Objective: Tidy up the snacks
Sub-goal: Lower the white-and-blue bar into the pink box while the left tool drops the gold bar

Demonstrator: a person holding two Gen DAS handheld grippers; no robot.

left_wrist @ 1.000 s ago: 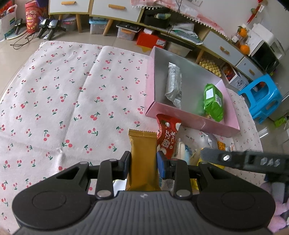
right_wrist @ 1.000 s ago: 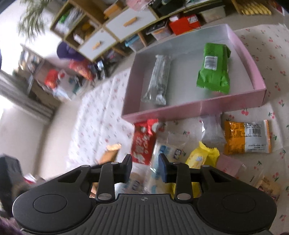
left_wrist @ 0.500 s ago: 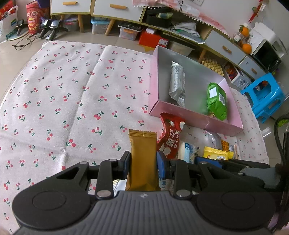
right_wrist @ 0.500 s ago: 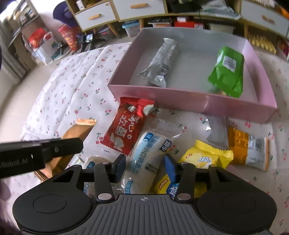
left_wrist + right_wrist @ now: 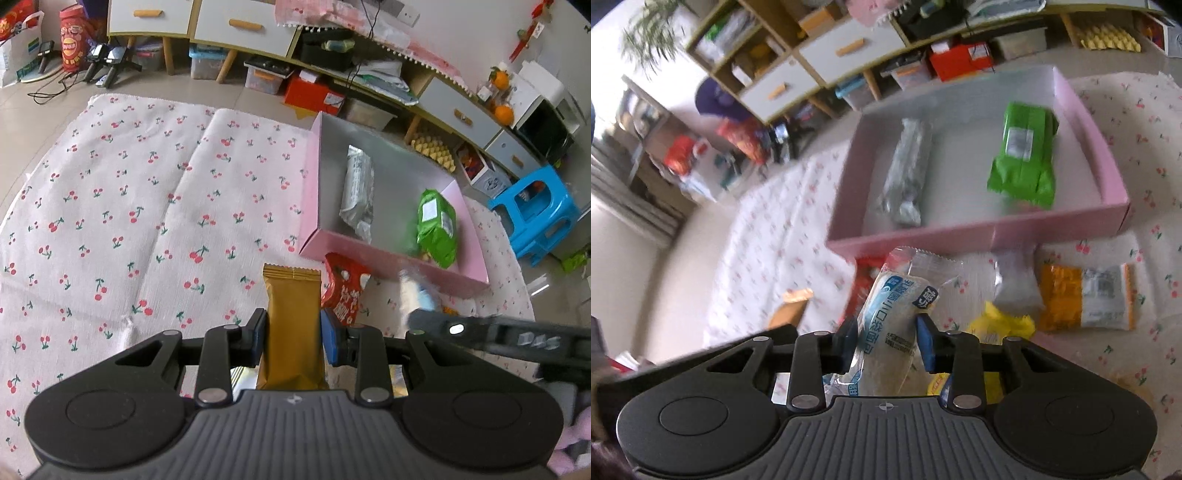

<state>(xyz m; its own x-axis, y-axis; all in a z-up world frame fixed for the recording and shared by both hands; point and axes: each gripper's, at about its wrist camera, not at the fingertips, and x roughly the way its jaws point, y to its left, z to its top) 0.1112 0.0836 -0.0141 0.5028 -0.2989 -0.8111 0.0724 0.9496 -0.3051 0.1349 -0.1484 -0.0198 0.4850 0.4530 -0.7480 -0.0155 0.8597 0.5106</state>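
Your left gripper (image 5: 291, 338) pinches the gold bar (image 5: 291, 325); your right gripper (image 5: 886, 345) is closing, seemingly gripping the white-blue packet (image 5: 890, 328).

Tiled floor (image 5: 229, 96), low cabinet w/ grey drawers (image 5: 240, 27), blue stool (image 5: 535, 218) at right.

Bright daylight, soft shadows. Left view sharp, edges bend round. Right view smeared by blur, white glare top left.

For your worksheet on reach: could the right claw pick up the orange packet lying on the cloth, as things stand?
Probably not yet: the right claw is closing on a clear blue-printed packet, so it is occupied. The orange packet itself lies uncovered on the cloth.
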